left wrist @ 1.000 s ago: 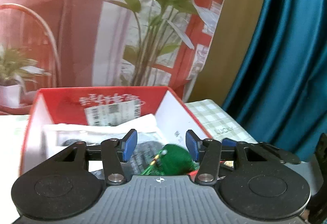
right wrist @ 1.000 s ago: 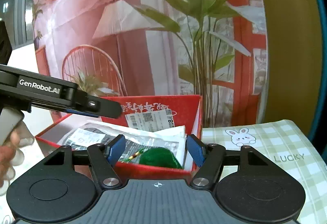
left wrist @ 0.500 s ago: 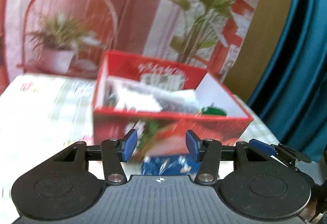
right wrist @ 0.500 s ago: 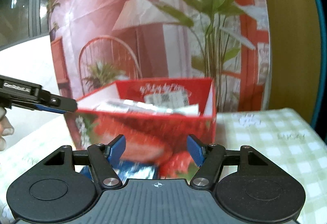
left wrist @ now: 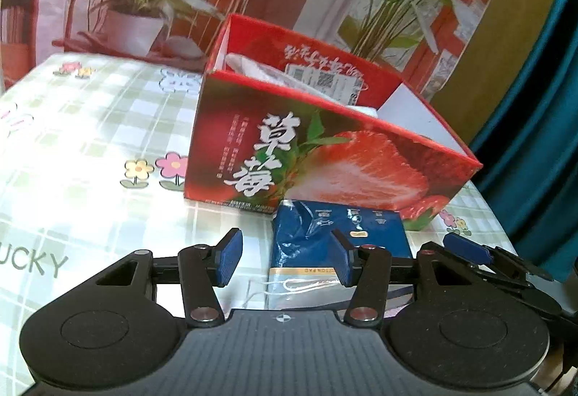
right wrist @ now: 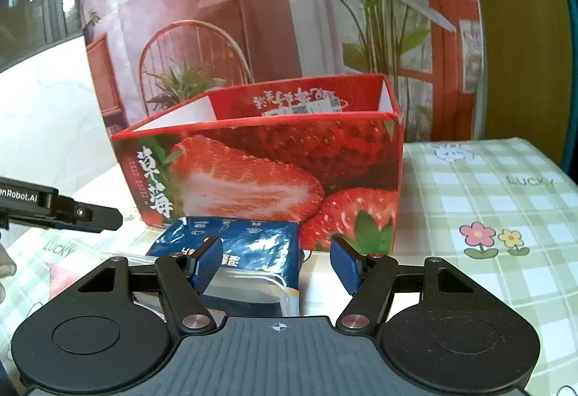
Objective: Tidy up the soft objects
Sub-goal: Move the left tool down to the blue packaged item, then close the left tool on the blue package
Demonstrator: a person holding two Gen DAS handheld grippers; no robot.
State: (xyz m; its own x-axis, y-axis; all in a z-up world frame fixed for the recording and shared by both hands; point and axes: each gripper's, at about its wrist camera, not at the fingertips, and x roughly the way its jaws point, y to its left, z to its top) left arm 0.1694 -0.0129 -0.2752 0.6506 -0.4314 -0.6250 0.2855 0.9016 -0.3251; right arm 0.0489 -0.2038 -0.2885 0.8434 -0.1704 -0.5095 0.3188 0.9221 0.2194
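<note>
We see the bench [left wrist: 83, 129], spread with a checked cloth, carrying an open red strawberry box [left wrist: 325, 157] that already holds a few white packets. Just in front of the box, touching or nearly touching its near wall, lies the blue soft pack [left wrist: 336, 233] — glossy, crinkled film, flat on the cloth. The left tool [left wrist: 285, 260] hovers low over it with jaws parted and nothing between the pads; its right pad stands over the pack's top face. The right tool [right wrist: 280, 264] approaches from the other side, likewise parted and empty, its left pad over the pack.

We judge the step in hand to be the reach for the blue pack. The next move calls for one tool to straddle the pack across a narrow side and close gently — the film looks slippery — then lift it clear of the box wall and set it inside.
</note>
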